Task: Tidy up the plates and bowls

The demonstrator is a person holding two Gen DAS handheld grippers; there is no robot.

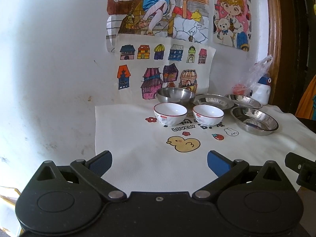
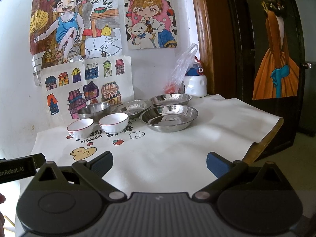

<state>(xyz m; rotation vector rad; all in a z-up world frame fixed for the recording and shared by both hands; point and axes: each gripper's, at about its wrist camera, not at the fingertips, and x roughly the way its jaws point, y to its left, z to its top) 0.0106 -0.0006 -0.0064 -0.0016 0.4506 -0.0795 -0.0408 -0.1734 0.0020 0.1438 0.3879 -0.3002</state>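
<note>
Bowls (image 1: pixel 170 113) and plates (image 2: pixel 168 118) near wall, bare tablecloth (image 2: pixel 177 158) before spread tools (image 2: pixel 159 163)

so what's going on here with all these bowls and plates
Nothing is being handled yet. The left gripper and right gripper both hang open over the near part of the white tablecloth. Ahead sit two white bowls, a steel bowl behind them, and three steel plates to their right, all separate, none stacked.

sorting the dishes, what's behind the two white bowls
A steel bowl stands behind the white bowls, against the wall drawings. Its base is hidden by them.
</note>
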